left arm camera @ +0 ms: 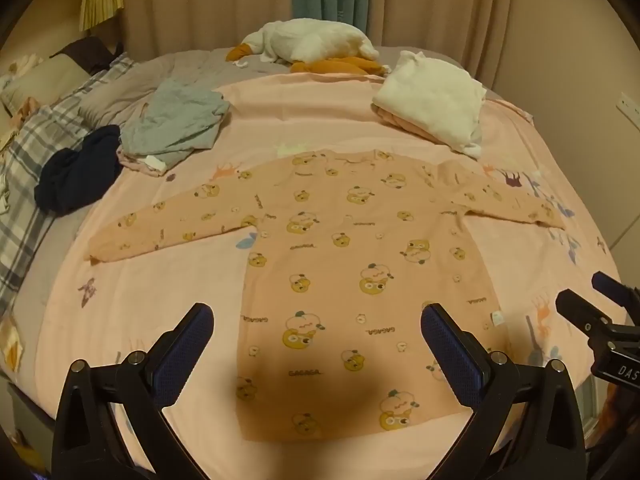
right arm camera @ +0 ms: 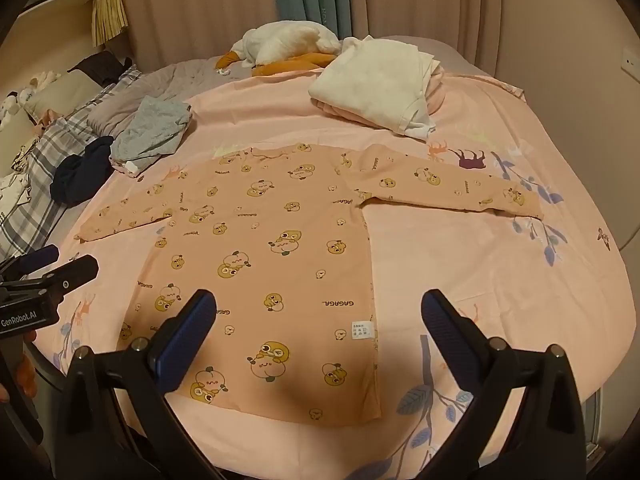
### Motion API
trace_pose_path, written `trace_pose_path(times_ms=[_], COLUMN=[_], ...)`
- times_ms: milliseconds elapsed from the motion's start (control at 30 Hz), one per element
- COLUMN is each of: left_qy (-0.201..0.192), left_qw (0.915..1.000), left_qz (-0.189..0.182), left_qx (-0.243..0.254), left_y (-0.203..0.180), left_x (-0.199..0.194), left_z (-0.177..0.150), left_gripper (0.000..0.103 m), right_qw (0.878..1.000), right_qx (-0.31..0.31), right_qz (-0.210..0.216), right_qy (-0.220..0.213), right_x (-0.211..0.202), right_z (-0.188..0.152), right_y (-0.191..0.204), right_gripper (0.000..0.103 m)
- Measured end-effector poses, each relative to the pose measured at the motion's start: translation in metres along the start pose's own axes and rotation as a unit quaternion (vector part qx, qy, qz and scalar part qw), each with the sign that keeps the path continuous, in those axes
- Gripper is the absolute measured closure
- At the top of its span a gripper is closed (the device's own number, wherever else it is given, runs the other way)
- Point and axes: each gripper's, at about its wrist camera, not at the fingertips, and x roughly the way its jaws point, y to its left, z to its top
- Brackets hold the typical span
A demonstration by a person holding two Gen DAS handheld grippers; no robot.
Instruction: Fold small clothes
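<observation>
Left gripper (left arm camera: 316,326), black frame with blue ribbed pads: jaws spread wide, nothing between them, poised above the lower hem area at the bottom centre of the left wrist view. Right gripper (right arm camera: 318,312), same build: jaws likewise spread wide and empty, poised over the lower right side of the garment at the bottom centre of the right wrist view.

Directly beyond both tools: peach long-sleeved child's top with printed cartoon figures (left arm camera: 352,264), thin woven cotton by appearance, lying flat and fully spread, hem toward the cameras, collar away, both sleeves extended to the left and right of frame. No fold present in it yet. Small white care label (right arm camera: 363,329) near the right side seam.

Underneath: pale pink printed bedsheet (right arm camera: 500,272), smooth, with animal and leaf motifs.

Further out, upper right of the left wrist view: folded stack of cream and pink garments (left arm camera: 434,108), soft, squared off, judged as finished work. Upper left: crumpled grey-green garment (left arm camera: 176,120) and bunched dark navy garment (left arm camera: 78,168), both unfolded, judged as remaining work. Top centre: white plush goose with orange bill and feet (left arm camera: 312,46).

Progress estimate: partly done; current top laid out, sleeve folds and body fold still outstanding.
</observation>
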Motion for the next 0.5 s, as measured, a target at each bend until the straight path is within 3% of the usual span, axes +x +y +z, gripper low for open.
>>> trace_pose_path(times_ms=[500], left_qy=[-0.004], left_qw=[1.0000], left_qz=[0.004], left_qx=[0.004], left_y=[-0.006], left_x=[-0.002], left_z=[0.001], left_gripper=[0.001], right_qw=[1.000], right_qx=[-0.003], right_qz=[0.001], right_qy=[-0.001], right_x=[-0.006], right_z=[0.002], right_y=[0.001], right_gripper=[0.000])
